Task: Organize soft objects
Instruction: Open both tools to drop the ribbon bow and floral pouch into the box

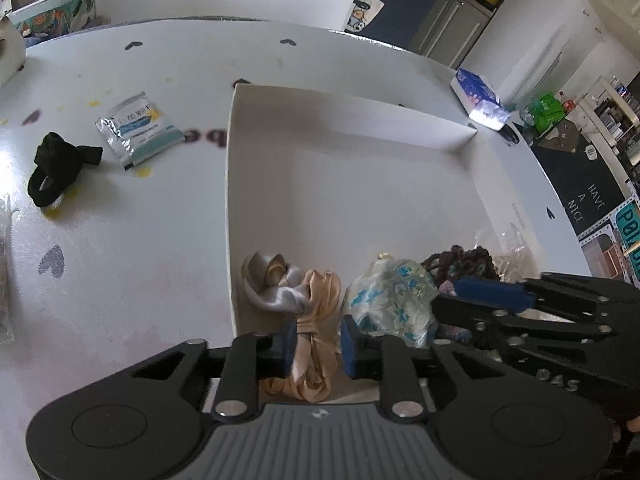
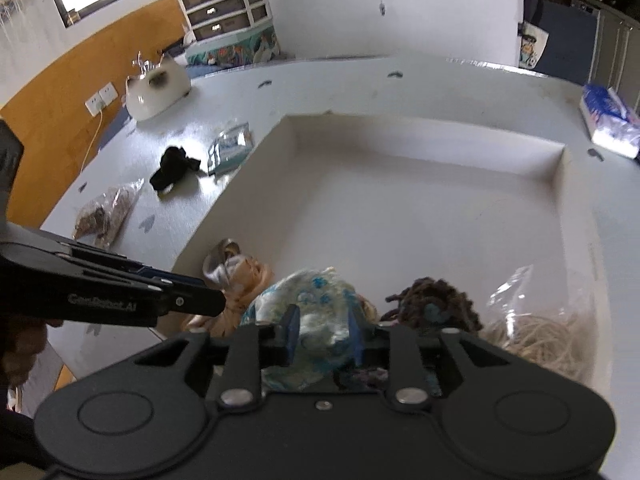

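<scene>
A shallow white box (image 1: pixel 352 116) (image 2: pixel 420 144) lies on the table, with soft things bunched along its near side. A peach satin scrunchie (image 1: pixel 316 320) runs between the blue pads of my left gripper (image 1: pixel 318 344); the pads stand slightly apart, with a small gap at the right one. A silver satin scrunchie (image 1: pixel 272 284) (image 2: pixel 224 264) is joined to it. My right gripper (image 2: pixel 322 332) hovers over a blue-flowered scrunchie (image 2: pixel 316 300) (image 1: pixel 392 304), which sits between its parted pads. A dark knitted scrunchie (image 2: pixel 432 300) lies to the right.
A clear bag of cream bands (image 2: pixel 536 336) fills the box's near right corner. On the table left of the box lie black fabric (image 1: pixel 56 168), a foil packet (image 1: pixel 138 132) and a bag of brown items (image 2: pixel 108 212). A tissue pack (image 2: pixel 608 124) sits far right.
</scene>
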A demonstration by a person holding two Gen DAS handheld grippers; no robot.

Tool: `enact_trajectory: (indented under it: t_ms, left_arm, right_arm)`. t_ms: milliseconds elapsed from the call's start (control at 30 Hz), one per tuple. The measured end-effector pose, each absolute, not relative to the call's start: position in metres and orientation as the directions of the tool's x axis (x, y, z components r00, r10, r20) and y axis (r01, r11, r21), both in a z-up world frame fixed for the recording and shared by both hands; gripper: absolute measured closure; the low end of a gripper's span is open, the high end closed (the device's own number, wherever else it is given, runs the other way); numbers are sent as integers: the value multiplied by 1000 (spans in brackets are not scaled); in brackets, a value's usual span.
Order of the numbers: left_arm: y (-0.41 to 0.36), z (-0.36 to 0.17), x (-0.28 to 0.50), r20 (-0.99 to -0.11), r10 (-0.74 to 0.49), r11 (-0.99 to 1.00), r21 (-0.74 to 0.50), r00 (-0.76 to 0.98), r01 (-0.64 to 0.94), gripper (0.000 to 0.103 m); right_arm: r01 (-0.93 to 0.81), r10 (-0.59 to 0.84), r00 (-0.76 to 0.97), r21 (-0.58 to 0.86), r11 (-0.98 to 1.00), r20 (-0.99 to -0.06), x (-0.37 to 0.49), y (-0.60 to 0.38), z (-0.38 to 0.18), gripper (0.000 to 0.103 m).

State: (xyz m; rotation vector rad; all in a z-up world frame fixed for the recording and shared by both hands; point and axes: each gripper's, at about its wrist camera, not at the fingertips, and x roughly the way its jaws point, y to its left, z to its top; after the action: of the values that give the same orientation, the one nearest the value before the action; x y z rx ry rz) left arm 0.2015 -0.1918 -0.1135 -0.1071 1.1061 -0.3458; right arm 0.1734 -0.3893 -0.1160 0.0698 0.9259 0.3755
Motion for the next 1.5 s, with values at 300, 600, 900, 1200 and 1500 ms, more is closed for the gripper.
enact_trajectory:
  t_ms: [300,600,900,1200,1500]
  left_arm:
    - [-190,-103,191,-840,-310,947,-235,445,218,39]
    - [-188,-95,179,-825,-290,954,-211,485,212,12]
    - [-183,-89,167,-811,-252,967,-191,527,169,0]
    - [-181,-83,154,-786,-232,973,-183,574,143,0]
    - [-166,-80,155,-771,-236,972,-179,591,155,0]
  right_arm:
    - [-236,296,617,188,954,-729,156,-405,-91,47]
    - [-171,229,647,155,973,-728,141,-416,-85,25]
    - [-115,171,672,127,985,-721,131,-428,-83,4]
    - [-88,136,697,104,991,-704,124,-437,-81,0]
    - [-69,118,705,98,993,-700,123,-435,-79,0]
